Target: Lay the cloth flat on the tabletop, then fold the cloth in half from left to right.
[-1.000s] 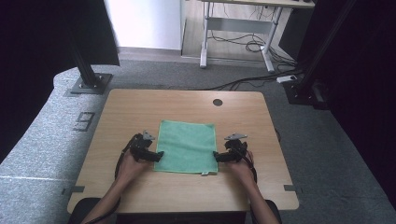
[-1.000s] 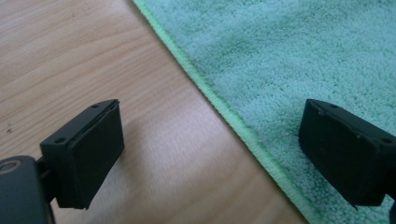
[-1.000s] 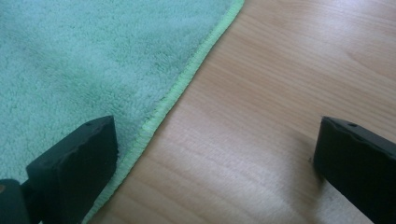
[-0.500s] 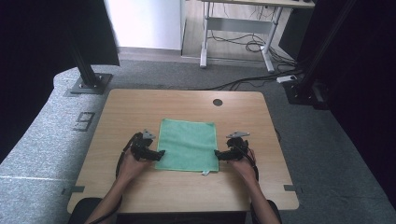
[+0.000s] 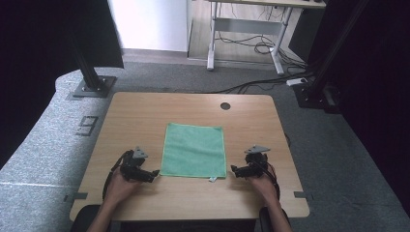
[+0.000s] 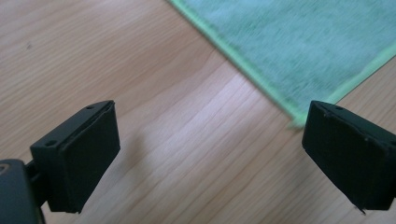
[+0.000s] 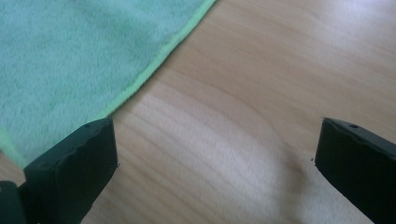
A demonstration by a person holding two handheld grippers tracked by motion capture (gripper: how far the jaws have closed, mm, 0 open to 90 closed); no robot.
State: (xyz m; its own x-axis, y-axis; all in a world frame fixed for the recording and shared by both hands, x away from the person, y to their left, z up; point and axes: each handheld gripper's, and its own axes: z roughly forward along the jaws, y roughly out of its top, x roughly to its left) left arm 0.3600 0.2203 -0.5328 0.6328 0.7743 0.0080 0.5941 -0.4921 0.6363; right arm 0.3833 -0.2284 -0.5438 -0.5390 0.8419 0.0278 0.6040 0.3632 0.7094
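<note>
Item: green cloth (image 5: 194, 151), one piece, lying flat and spread on the table (image 5: 145, 111), roughly midway across it and toward the person's edge. No fold or lifted corner shows in the high view. A small pale tag (image 5: 212, 179) sticks out at its near edge, close to the right near corner.

Left gripper (image 5: 151, 173): held low over the table just beside the cloth's near left corner. In the left gripper view its jaws stand wide apart with bare wood between them; the corner of the cloth (image 6: 299, 60) lies just ahead of one jaw. Nothing is gripped.

Right gripper (image 5: 235, 170): held low just beside the near right corner. In the right gripper view the jaws are likewise spread wide, bare wood between, the cloth's (image 7: 70, 51) hem running past one jaw. Nothing is gripped.

Whether either jaw tip touches the hem cannot be told; both close views are soft with blur.

Status of work: judged to be at the very start. The cloth is laid out whole, both grippers are posted at its two near corners, and no grasp is made. Left to do, by the look of it: close on each corner, lift, and carry the near edge over, presumably toward the far edge for a fold.
</note>
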